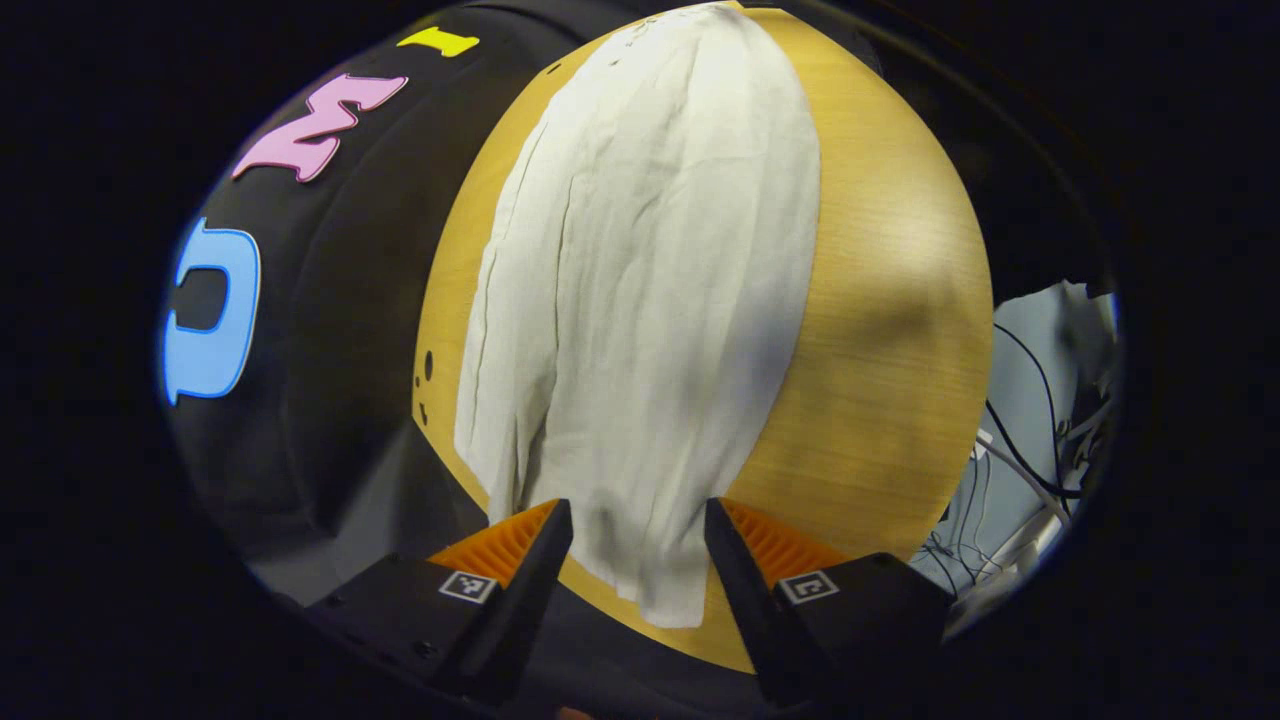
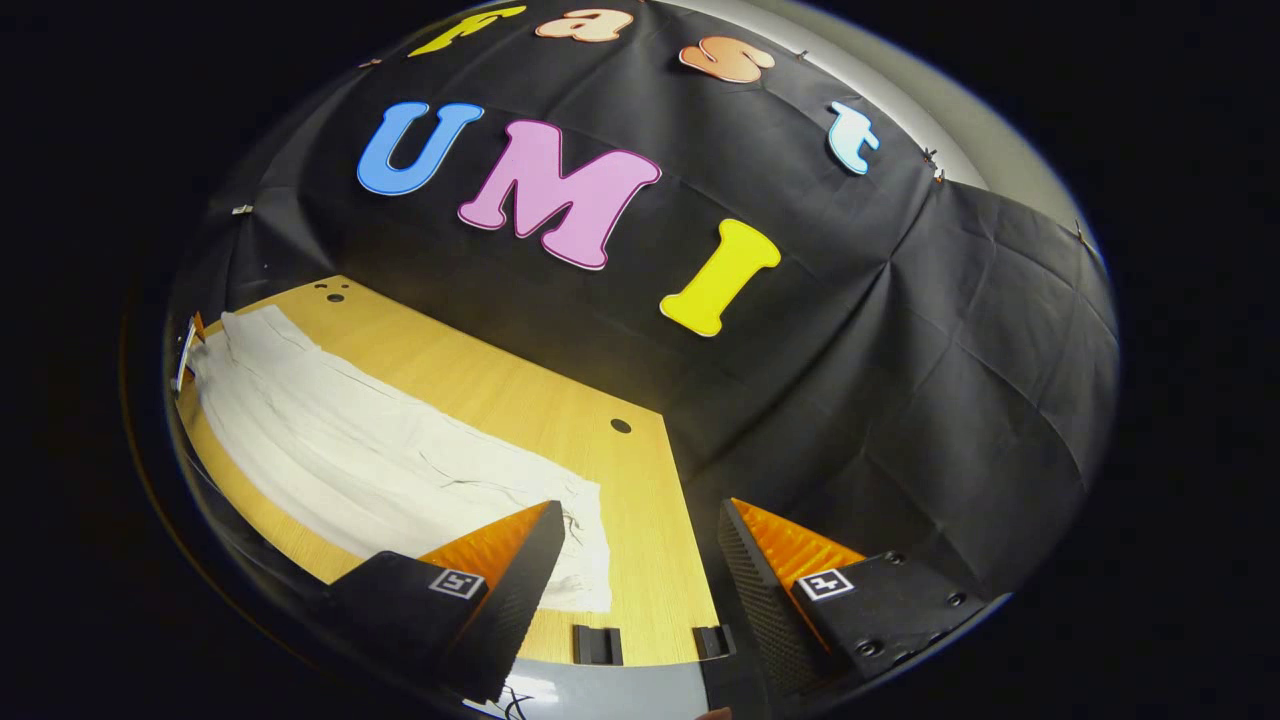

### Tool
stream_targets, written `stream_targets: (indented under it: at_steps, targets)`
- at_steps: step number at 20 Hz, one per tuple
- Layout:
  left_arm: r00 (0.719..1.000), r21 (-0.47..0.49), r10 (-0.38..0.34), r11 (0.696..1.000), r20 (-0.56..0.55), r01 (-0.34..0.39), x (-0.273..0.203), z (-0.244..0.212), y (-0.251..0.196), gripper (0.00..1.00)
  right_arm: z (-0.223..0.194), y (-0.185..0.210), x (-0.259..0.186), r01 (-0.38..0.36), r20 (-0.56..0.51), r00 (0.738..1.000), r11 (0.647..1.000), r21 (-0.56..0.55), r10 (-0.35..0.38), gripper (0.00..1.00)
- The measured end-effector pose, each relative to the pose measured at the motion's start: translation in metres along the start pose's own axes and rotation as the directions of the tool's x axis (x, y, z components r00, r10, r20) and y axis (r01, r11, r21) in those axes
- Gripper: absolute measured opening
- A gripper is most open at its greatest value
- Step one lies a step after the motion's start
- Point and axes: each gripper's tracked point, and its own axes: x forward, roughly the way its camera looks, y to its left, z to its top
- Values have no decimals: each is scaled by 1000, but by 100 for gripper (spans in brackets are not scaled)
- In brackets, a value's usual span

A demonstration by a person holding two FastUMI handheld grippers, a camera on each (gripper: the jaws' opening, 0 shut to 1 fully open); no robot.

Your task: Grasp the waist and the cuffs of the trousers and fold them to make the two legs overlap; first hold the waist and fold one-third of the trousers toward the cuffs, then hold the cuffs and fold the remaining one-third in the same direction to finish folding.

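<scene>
Trousers (image 1: 640, 300), pale and lightly creased, lie stretched flat along a wooden tabletop (image 1: 890, 330), with the two legs laid one over the other in a long narrow strip. In the left gripper view, the left gripper (image 1: 638, 525) hangs over the near end of the strip with its fingers spread wide apart, nothing between them pressed; the cloth's end shows in the gap between the two fingers and slightly overhangs the tabletop's near edge. From there the trousers run away up the middle of the view toward the far end of the tabletop. Bare wood lies to the right of the cloth, and a narrow band of it to the left, where a few small holes (image 1: 425, 375) sit near the edge. Beyond the right edge of the tabletop, loose cables (image 1: 1020, 450) hang in front of a pale surface.

In the right gripper view, the right gripper (image 2: 640, 525) also stands open, its fingers well apart and holding nothing. It hovers above the near corner of the tabletop, just beside the other end of the trousers, which lies under and past its left-hand finger. Two small dark brackets (image 2: 597, 645) sit on the tabletop's near edge below the gripper. Farther off the cloth strip runs diagonally to the far left corner.
</scene>
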Motion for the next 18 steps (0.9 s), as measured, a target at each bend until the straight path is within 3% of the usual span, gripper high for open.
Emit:
stream_targets:
  at_steps: [4,6,9,11,14,18]
  targets:
    - [998,3,-20,1000,-59,20,14,-5,-1,23,-25,9,6,-21,-41,999,999,-43,19,96]
    - [998,50,24,999,-62,-21,15,-6,0,7,-41,17,10,-55,-74,996,993,-103,47,95]
    - [996,94,70,993,-53,-65,17,-5,2,6,-66,17,22,-106,-124,989,962,-252,77,95]
    - [996,92,70,994,-51,-65,18,-5,2,6,-89,21,28,-160,-161,981,909,-385,105,95]
    - [998,59,45,997,-54,-42,18,-5,1,6,-129,34,45,-277,-233,957,777,-565,172,94]
    - [998,33,20,999,-61,-18,19,-3,0,6,-172,70,67,-408,-314,913,583,-703,261,94]
